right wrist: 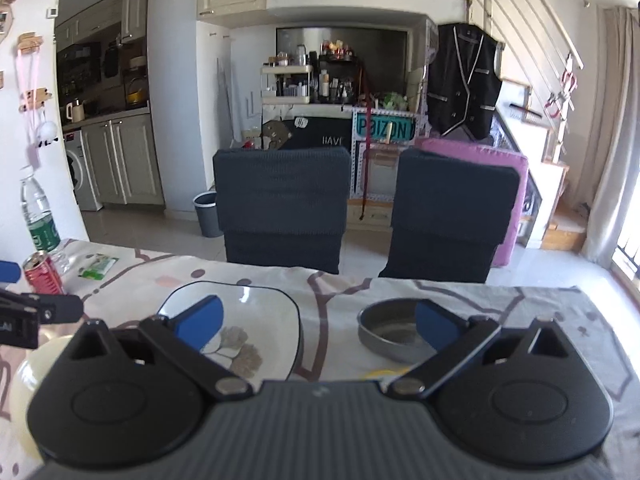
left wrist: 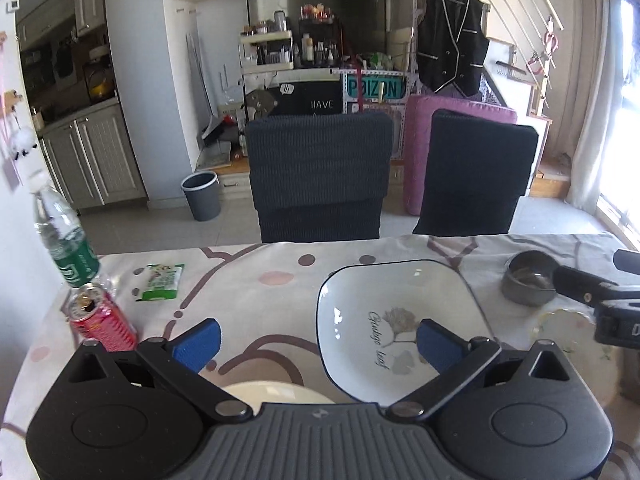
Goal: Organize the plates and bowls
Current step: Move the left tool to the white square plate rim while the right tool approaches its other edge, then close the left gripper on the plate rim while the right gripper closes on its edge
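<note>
A white square plate with a dark rim and a leaf print (left wrist: 384,320) lies on the table, also in the right wrist view (right wrist: 256,328). A small grey metal bowl (left wrist: 528,280) sits to its right, also in the right wrist view (right wrist: 390,336). A cream bowl (left wrist: 276,392) lies near the front under my left gripper, also at the left edge of the right wrist view (right wrist: 28,384). A floral plate (left wrist: 568,328) lies at the right. My left gripper (left wrist: 318,342) is open and empty, above the table left of the square plate's middle. My right gripper (right wrist: 318,322) is open and empty, between the square plate and the metal bowl.
A red can (left wrist: 100,320), a water bottle (left wrist: 66,240) and a green packet (left wrist: 162,280) stand at the table's left end. Two dark chairs (left wrist: 320,176) stand behind the far edge. The table has a patterned cloth (left wrist: 248,292).
</note>
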`<state>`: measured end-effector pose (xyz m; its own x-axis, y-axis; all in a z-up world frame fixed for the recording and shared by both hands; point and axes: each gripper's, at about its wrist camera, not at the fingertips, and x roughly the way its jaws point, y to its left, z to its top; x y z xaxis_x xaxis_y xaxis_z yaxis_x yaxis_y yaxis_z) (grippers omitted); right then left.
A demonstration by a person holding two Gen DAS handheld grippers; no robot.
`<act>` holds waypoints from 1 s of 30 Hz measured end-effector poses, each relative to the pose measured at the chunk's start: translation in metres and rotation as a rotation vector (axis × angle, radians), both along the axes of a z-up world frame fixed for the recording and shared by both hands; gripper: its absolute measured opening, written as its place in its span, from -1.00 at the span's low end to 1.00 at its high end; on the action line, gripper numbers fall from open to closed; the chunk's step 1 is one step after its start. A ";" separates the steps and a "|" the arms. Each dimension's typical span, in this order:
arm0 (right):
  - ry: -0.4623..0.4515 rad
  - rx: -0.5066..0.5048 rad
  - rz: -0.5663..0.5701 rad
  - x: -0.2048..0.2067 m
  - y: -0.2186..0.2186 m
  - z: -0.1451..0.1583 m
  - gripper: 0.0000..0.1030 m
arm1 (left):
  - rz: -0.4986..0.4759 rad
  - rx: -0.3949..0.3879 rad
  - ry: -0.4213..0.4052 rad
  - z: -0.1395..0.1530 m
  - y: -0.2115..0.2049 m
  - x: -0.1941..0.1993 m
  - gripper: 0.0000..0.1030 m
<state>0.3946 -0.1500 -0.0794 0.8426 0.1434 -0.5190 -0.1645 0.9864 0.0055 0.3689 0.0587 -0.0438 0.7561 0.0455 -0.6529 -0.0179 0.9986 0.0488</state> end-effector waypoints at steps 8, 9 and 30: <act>0.059 0.075 -0.049 0.048 -0.003 -0.035 1.00 | -0.051 -0.155 0.072 -0.038 0.019 0.048 1.00; 0.086 0.080 -0.051 0.054 -0.004 -0.039 1.00 | -0.050 -0.170 0.090 -0.042 0.021 0.054 0.98; 0.379 0.347 0.026 0.114 -0.008 -0.117 -0.42 | -0.006 -0.307 0.254 -0.104 0.047 0.094 -0.56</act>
